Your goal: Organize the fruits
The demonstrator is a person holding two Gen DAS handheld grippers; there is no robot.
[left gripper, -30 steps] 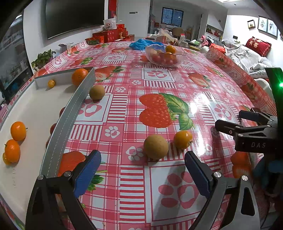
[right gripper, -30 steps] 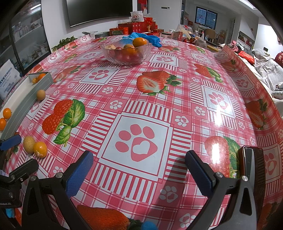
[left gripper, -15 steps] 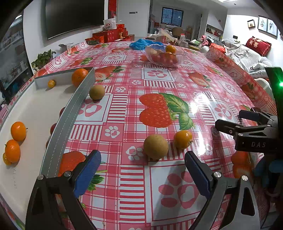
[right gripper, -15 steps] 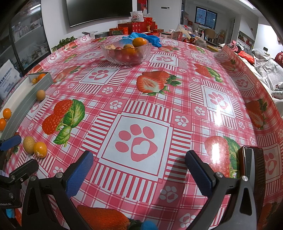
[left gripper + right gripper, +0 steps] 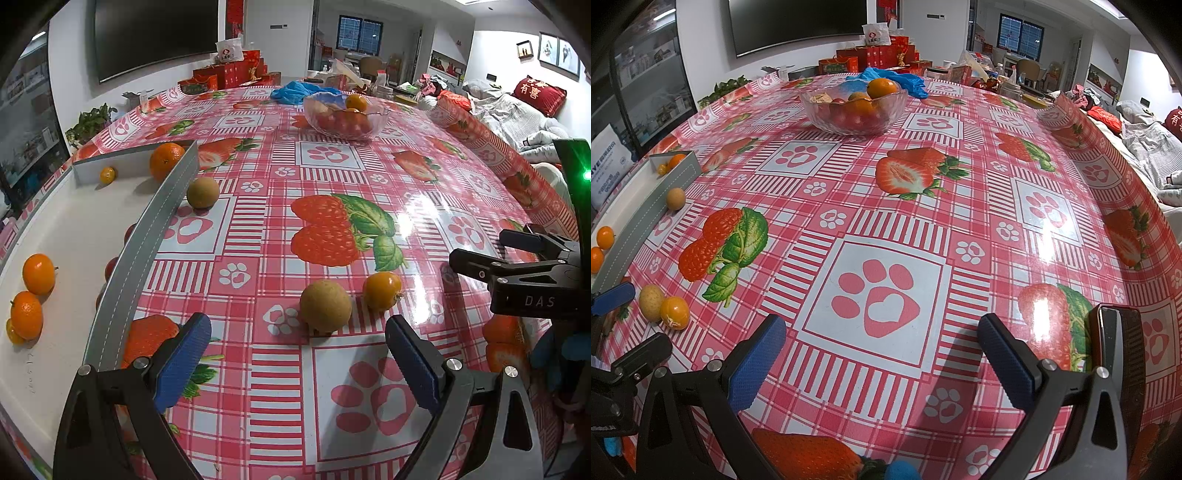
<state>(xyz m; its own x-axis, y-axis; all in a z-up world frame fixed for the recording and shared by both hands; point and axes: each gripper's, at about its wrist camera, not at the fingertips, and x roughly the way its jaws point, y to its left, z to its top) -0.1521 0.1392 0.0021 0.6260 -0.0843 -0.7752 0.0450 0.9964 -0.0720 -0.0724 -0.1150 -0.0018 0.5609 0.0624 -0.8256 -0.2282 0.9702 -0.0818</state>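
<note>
A brown round fruit [image 5: 325, 307] and a small orange fruit [image 5: 382, 291] lie side by side on the tablecloth, just ahead of my open, empty left gripper [image 5: 297, 363]. They also show at the left of the right wrist view, brown [image 5: 651, 297] and orange [image 5: 675, 312]. Another brown fruit [image 5: 202, 192] rests against the rim of the white tray [image 5: 159, 229], which holds several oranges [image 5: 38, 273]. My right gripper [image 5: 881, 363] is open and empty over a paw print. A glass bowl [image 5: 854, 110] of fruit stands far back.
A dark phone-like object [image 5: 1115, 350] lies at the right table edge. Blue cloth [image 5: 897, 79] and red gift boxes [image 5: 871, 57] sit behind the bowl. The right gripper's black body [image 5: 524, 280] shows at the right of the left wrist view.
</note>
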